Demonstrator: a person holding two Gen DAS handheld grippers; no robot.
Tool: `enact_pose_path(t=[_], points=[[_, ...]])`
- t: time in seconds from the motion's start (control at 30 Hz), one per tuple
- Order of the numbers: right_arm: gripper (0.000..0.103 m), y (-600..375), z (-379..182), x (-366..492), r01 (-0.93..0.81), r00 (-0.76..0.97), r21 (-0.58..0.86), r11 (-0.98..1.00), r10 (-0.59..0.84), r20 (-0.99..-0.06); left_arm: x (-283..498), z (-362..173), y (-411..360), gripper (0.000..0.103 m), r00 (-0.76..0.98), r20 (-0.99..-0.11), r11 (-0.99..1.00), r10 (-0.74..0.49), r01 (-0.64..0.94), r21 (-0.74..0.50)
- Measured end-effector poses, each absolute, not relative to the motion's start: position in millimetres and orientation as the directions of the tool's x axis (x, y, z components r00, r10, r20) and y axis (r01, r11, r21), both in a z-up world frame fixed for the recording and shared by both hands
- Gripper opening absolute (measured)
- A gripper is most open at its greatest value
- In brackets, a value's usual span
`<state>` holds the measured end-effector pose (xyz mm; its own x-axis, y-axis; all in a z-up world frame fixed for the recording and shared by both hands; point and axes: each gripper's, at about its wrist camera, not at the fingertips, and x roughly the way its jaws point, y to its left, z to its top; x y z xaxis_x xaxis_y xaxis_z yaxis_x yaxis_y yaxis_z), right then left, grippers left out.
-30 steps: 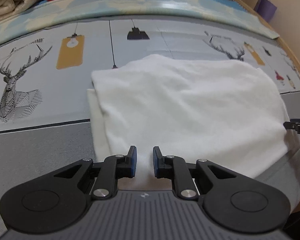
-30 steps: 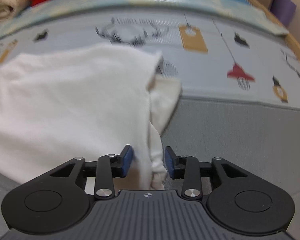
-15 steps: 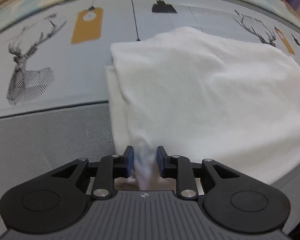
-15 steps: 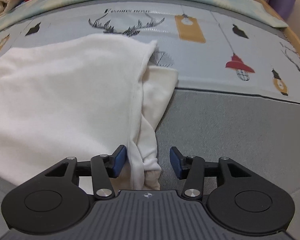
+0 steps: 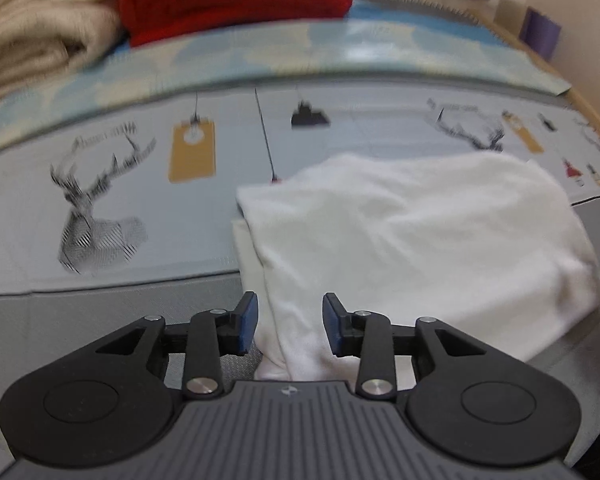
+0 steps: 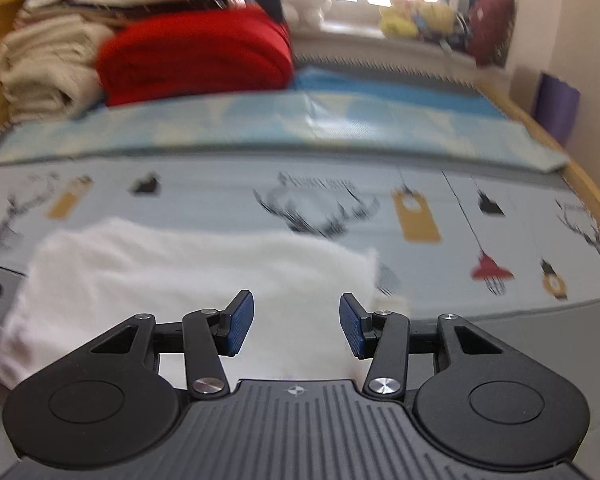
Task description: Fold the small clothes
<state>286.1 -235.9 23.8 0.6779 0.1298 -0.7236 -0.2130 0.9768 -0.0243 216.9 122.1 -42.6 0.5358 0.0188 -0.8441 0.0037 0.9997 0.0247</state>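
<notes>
A folded white garment (image 5: 412, 240) lies flat on a bed, on a pale grey sheet (image 5: 228, 148) printed with stag heads, yellow tags and hanging lamps. The near part of the garment rests on a plainer grey cover (image 5: 80, 320) that borders the printed sheet. A second, creamier layer peeks out along the garment's left edge in the left wrist view.

The left gripper (image 5: 289, 322) hangs over the garment's near left corner. Its jaws have just been opening and now stand apart; a fold of the white cloth runs between the blue pads (image 5: 247, 322), but they do not press on it.

The right gripper (image 6: 296, 322) sits above the garment (image 6: 188, 264) toward its near right corner, jaws likewise apart and having just widened, with the cloth seen in the gap below them and no grip on it.

At the far end of the bed lies a light blue patterned blanket (image 6: 300, 124), and behind it a stack of folded laundry: a red knit (image 6: 196, 60) beside a cream one (image 6: 48, 64). A windowsill with soft toys (image 6: 412, 16) is blurred beyond, and a purple bin (image 6: 558, 104) stands by the wall at right.
</notes>
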Motion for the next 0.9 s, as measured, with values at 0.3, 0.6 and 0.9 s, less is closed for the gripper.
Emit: enact_pose_path(t=[0.3, 0.6, 0.9], points=[[0.033, -183.7, 61.5, 242.8, -0.338, 0.740, 0.090, 0.937, 0.323, -0.590, 150.7, 33.9, 137.5, 0.060, 0.671, -0.741, 0.999, -0.020, 0.040, 0.009], [0.042, -126.6, 41.0, 224.0, -0.390, 0.722, -0.010, 0.921, 0.299, -0.624, 129.1, 21.2, 170.6, 0.056, 0.711, -0.699, 0.994, 0.071, -0.111, -0.012], [0.040, -56.4, 11.2, 208.4, -0.553, 0.661, -0.095, 0.828, 0.367, -0.655, 135.4, 6.8, 183.8, 0.008, 0.663, -0.748, 0.995, 0.017, -0.081, -0.050]])
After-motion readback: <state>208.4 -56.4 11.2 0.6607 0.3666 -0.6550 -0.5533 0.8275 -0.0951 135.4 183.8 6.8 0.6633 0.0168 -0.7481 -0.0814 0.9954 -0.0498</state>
